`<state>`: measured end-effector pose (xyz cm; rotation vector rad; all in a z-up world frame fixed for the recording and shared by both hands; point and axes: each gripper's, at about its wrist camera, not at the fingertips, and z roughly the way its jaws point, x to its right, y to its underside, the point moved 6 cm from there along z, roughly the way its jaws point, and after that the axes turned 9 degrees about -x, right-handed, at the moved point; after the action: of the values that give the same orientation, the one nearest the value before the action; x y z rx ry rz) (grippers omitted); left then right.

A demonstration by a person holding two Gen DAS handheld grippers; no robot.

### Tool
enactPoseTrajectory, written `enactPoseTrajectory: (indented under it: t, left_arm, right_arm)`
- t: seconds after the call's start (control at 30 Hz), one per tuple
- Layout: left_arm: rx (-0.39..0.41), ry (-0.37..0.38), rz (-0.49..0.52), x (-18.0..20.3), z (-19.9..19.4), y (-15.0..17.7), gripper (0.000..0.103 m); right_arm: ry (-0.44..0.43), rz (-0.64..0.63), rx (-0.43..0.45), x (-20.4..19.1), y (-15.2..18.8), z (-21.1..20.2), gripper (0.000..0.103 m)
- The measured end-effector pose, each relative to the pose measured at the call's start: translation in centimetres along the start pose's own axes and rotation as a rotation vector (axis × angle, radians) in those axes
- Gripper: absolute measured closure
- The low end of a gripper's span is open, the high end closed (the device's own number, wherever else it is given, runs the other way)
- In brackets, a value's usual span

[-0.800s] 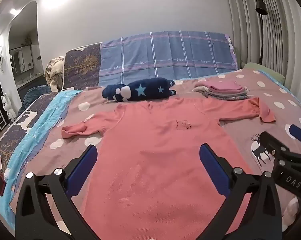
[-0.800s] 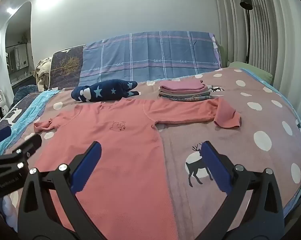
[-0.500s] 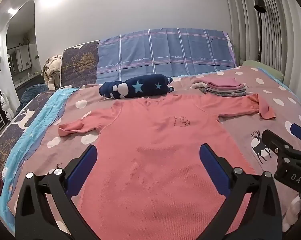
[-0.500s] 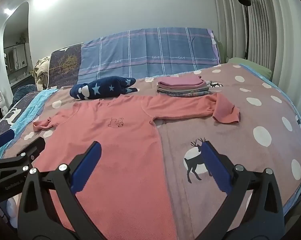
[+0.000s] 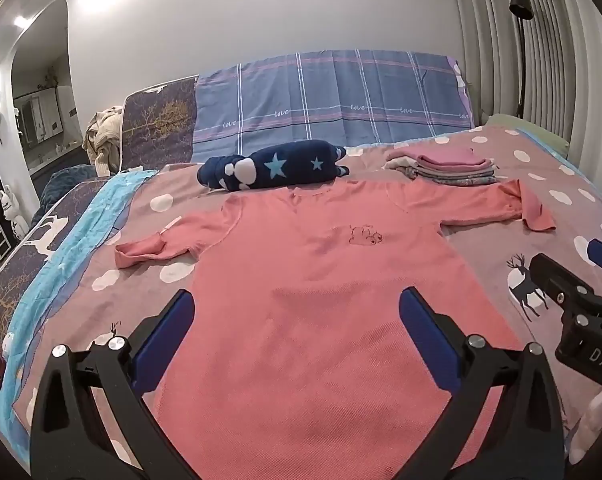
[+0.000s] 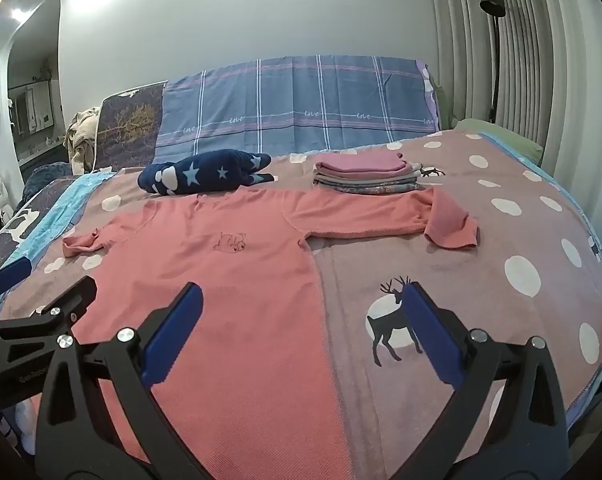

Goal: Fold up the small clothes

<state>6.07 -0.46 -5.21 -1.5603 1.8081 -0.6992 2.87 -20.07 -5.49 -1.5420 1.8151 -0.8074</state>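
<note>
A pink long-sleeved shirt (image 5: 301,280) lies flat, front up, on the bed, and also shows in the right wrist view (image 6: 229,280). Its right sleeve end (image 6: 453,224) is folded over; its left sleeve (image 5: 149,248) is bunched short. My left gripper (image 5: 297,312) is open and empty above the shirt's lower middle. My right gripper (image 6: 301,308) is open and empty above the shirt's right hem edge. Each gripper shows at the edge of the other's view.
A stack of folded clothes (image 6: 365,176) sits behind the right sleeve. A navy star-patterned bundle (image 5: 273,166) lies behind the collar. A plaid pillow (image 5: 333,104) leans on the wall. The polka-dot bedspread (image 6: 501,280) extends right to the bed edge.
Both grippers have pulled back and risen slightly; the shirt looks a little farther away. Both stay open and the shirt has not moved.
</note>
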Motion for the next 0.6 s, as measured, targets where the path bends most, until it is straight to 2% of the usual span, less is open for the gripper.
enactPoseTrajectory:
  t: [0.6]
  left_arm:
    - [-0.018, 0.003, 0.004, -0.18, 0.91, 0.51, 0.001]
  right_arm:
    - [-0.001, -0.019, -0.017, -0.75, -0.06, 0.38, 0.002]
